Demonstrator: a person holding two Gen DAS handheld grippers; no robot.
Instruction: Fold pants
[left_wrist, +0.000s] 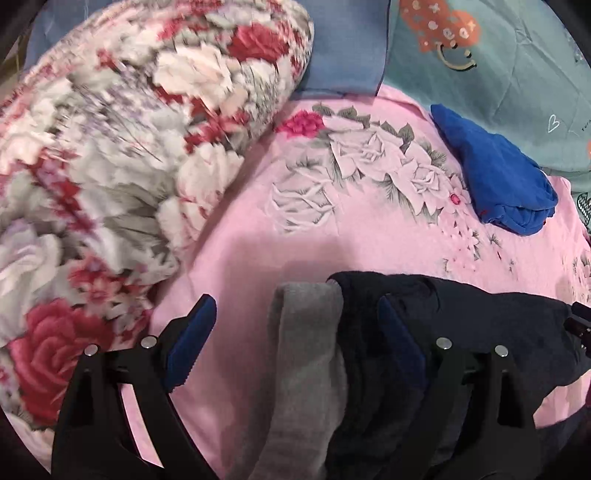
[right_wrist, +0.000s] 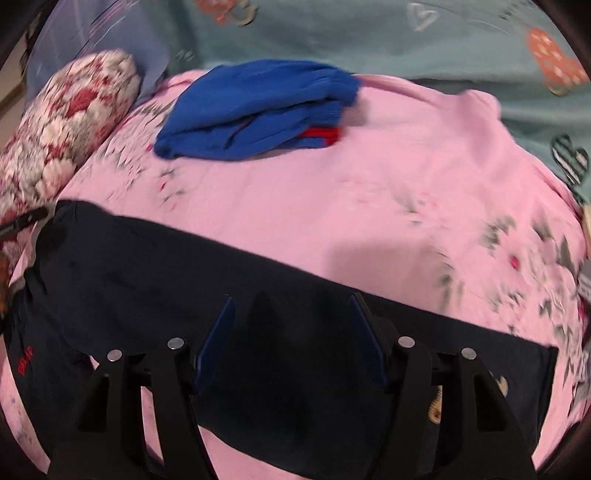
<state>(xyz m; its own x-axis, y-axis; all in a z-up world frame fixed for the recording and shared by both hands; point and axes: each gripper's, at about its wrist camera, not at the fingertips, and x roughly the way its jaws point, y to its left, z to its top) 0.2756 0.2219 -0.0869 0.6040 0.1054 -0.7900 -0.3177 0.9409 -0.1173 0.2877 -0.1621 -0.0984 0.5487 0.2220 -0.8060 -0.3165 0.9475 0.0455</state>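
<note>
Dark navy pants (right_wrist: 147, 266) lie folded in a long band across the pink flowered sheet (right_wrist: 369, 184). My right gripper (right_wrist: 291, 299) hovers over the band's middle, jaws open, with only dark cloth lying flat below them. In the left wrist view the pants (left_wrist: 480, 314) end in a grey inner waistband (left_wrist: 306, 332). My left gripper (left_wrist: 295, 301) stands wide open around that grey end. Its left pad (left_wrist: 195, 332) is over the sheet and its right pad (left_wrist: 399, 332) over the dark cloth. Neither pad presses on the fabric.
A folded bright blue garment (right_wrist: 258, 114) lies on the sheet beyond the pants. A rolled red-and-white floral quilt (left_wrist: 110, 147) fills the left side. Teal printed bedding (left_wrist: 498, 55) and a blue pillow (left_wrist: 347, 48) lie at the back.
</note>
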